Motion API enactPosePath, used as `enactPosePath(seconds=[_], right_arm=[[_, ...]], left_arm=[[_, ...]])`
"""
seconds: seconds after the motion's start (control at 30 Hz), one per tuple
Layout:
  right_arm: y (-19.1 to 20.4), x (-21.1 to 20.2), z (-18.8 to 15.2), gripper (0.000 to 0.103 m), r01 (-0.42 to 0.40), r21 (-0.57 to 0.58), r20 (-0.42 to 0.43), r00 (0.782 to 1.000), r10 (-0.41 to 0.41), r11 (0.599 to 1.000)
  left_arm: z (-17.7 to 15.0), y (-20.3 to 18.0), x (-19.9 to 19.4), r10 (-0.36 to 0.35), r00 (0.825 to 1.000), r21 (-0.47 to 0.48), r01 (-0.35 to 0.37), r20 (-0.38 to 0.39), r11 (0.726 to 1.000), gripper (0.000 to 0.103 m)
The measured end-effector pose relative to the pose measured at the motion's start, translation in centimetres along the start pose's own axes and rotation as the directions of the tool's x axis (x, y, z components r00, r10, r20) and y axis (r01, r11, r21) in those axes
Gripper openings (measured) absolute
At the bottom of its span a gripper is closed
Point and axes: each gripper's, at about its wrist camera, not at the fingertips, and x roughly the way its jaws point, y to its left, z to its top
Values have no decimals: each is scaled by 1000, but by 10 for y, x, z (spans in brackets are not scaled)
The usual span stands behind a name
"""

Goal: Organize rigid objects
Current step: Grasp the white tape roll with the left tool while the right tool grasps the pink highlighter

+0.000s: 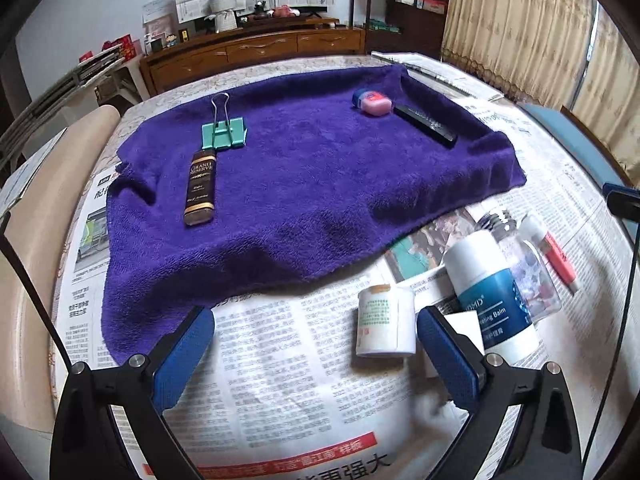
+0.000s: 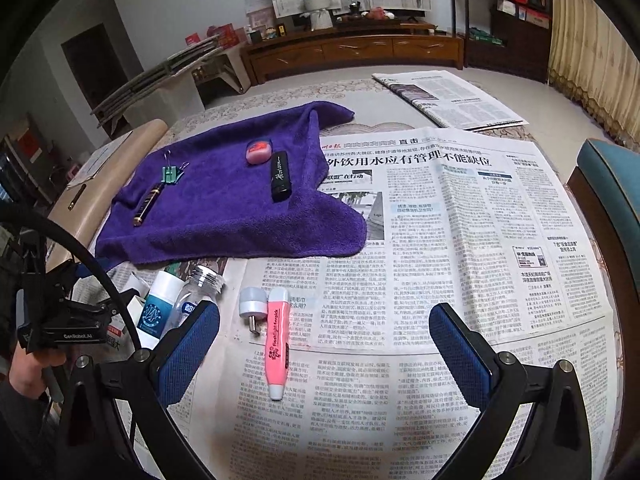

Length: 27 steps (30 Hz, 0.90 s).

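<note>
The purple towel (image 1: 304, 184) carries a binder clip (image 1: 223, 133), brown bar (image 1: 201, 188) and black case (image 1: 425, 125). Off its near edge, on open newspaper (image 2: 440, 240), both left tongs (image 1: 316, 344) and right tongs (image 2: 324, 340) hover spread, empty; the pink marker (image 2: 277, 344) lies between the right pair.

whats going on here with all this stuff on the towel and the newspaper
A person holds a pair of tongs in each hand and is sorting small items. Both the left tongs and right tongs are open and empty, above the newspaper. Four things already lie on the purple towel: a green binder clip, a brown bar, a pink jar and a black case. A white bottle, balm tube and pink marker wait on the newspaper.
</note>
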Motion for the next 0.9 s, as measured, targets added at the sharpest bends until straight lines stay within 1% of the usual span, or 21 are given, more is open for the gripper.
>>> enactPosePath(seconds=[0.07, 0.13, 0.2, 0.27, 0.3, 0.33, 0.37, 0.4, 0.47, 0.5, 0.53, 0.57, 0.63, 0.67, 0.7, 0.8, 0.9], right_arm=[[-2, -1, -1, 103, 2, 1, -2, 1000, -2, 1000], [-3, -1, -2, 103, 3, 0, -6, 1000, -3, 1000], [-3, -1, -3, 103, 4, -3, -10, 1000, -4, 1000], [-3, 0, -5, 103, 7, -10, -15, 1000, -7, 1000], [-3, 0, -5, 103, 9, -13, -16, 1000, -9, 1000], [-3, 1, -6, 103, 10, -15, -19, 1000, -10, 1000], [-3, 1, -6, 103, 11, -16, -21, 1000, -11, 1000], [-3, 1, -6, 103, 12, -17, -23, 1000, -12, 1000], [-4, 1, -7, 103, 17, -15, -25, 1000, -17, 1000], [-4, 1, -7, 103, 17, -13, -26, 1000, -17, 1000], [-4, 1, -7, 103, 17, -13, -26, 1000, -18, 1000], [-4, 2, -7, 103, 19, -13, -27, 999, -19, 1000], [-2, 3, -7, 103, 17, -15, -31, 999, -18, 1000], [-1, 4, -7, 103, 16, -19, -35, 999, -16, 1000], [0, 6, -8, 103, 15, -23, -39, 999, -16, 1000], [4, 8, -9, 103, 14, -37, -49, 999, -16, 999], [4, 9, -10, 103, 15, -45, -54, 998, -17, 999]], left_arm=[[0, -1, -1, -14, 1000, -13, 15, 9, 1000, 92], [-2, -3, -3, -46, 999, -21, 46, 14, 999, 73], [-3, -5, -5, -58, 998, -17, 58, 16, 998, 66], [-3, -7, -6, -60, 998, 9, 60, 21, 998, 63], [-3, -7, -6, -63, 998, 25, 62, 20, 998, 59], [-4, -8, -5, -51, 999, 45, 51, 6, 998, 57], [-5, -9, -1, -36, 999, 66, 37, -14, 997, 57], [-7, -9, -1, -32, 999, 86, 33, -6, 996, 56], [-8, -10, -2, -31, 1000, 92, 31, 3, 995, 53], [-7, -10, -3, -50, 999, 91, 49, 5, 995, 47], [-8, -11, -3, -62, 998, 89, 61, 9, 994, 44], [-8, -13, -3, -60, 998, 96, 58, 18, 994, 44], [-8, -17, -4, -69, 997, 112, 65, 28, 992, 34], [-8, -17, -4, -71, 997, 118, 68, 29, 991, 33], [-8, -19, -5, -75, 997, 123, 71, 30, 990, 28], [-9, -21, -6, -67, 997, 126, 62, 37, 990, 28], [-10, -20, -8, -58, 997, 110, 53, 42, 993, 28]])
